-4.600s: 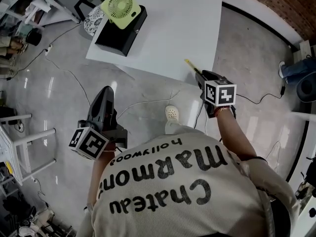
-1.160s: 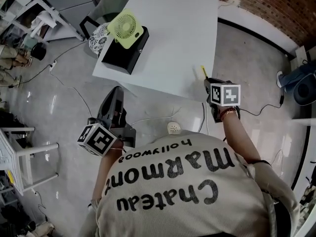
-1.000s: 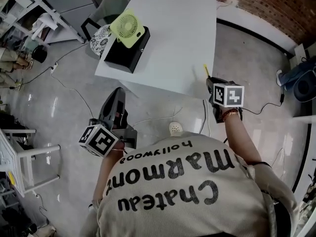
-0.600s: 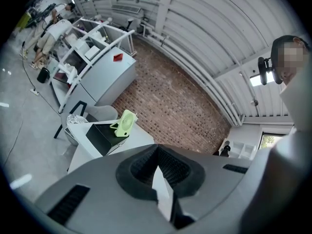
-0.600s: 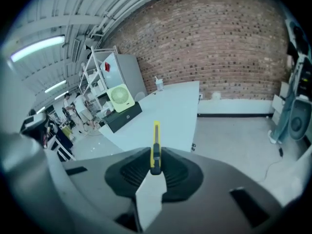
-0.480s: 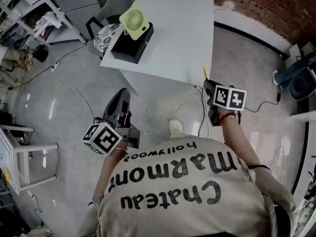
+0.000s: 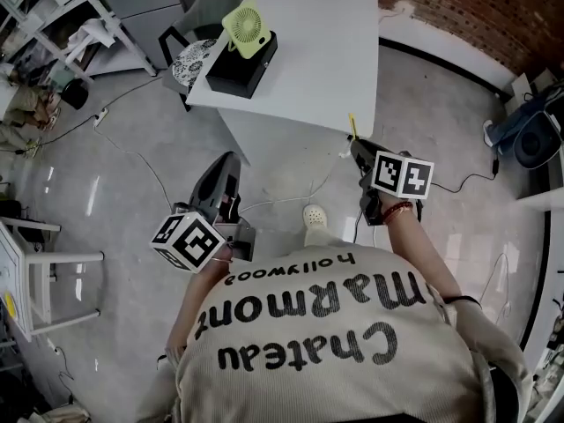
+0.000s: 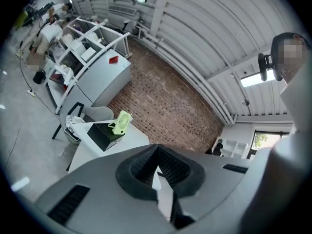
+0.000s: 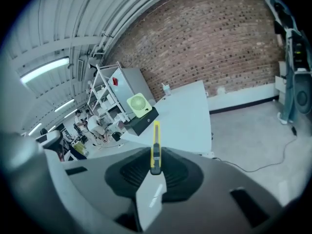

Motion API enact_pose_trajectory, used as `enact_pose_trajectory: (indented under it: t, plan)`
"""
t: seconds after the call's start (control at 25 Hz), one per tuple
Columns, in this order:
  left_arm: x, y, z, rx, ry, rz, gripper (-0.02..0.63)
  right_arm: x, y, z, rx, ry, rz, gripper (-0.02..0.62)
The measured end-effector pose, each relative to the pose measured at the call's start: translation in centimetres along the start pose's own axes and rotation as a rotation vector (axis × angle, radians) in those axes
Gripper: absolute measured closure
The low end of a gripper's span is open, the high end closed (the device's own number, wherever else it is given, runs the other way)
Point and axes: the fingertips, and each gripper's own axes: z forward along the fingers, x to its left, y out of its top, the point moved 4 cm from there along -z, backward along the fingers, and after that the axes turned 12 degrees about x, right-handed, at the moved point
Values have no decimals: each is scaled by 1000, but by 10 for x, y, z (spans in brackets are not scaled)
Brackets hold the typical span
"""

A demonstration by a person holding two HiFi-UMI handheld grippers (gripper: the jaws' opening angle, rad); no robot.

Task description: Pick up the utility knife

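Utility knife (image 9: 155,145) is squeezed between the jaws of your right gripper (image 9: 155,168), and its yellow tip pokes out the front. That tight hold likely keeps it from slipping. It is up in the air, just off the white table (image 7: 326,51). Your left gripper (image 8: 157,165) is closed with nothing in it, held out of the way. A green fan (image 7: 246,26) sits on a black box (image 7: 236,67) farther off.

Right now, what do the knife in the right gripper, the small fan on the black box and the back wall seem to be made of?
Knife: yellow body, probably plastic, smooth and matte, with a dark slider; no metal blade can be seen.
Fan: pale green, likely moulded plastic, with a slotted round grille.
Wall: bare brick, rough, with visible mortar lines.
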Motion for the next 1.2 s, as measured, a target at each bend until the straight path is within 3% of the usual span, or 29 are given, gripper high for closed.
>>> enact_pose_trajectory:
  t: [0.28,0.56,0.92,1.2]
  plan:
    - [-7,-13,-24,13,11,32,606,38,-15,-12,-40,67,11,528]
    - [-13,-25,-36,29,84,68,605,75,-13,-34,-86,136,-47,528]
    - [-25,-17,-45,-27,132,122,606,110,10,-58,-186,242,-94,528]
    - [-32,-6,-40,-65,208,147,606,116,37,-73,-267,233,-192,526]
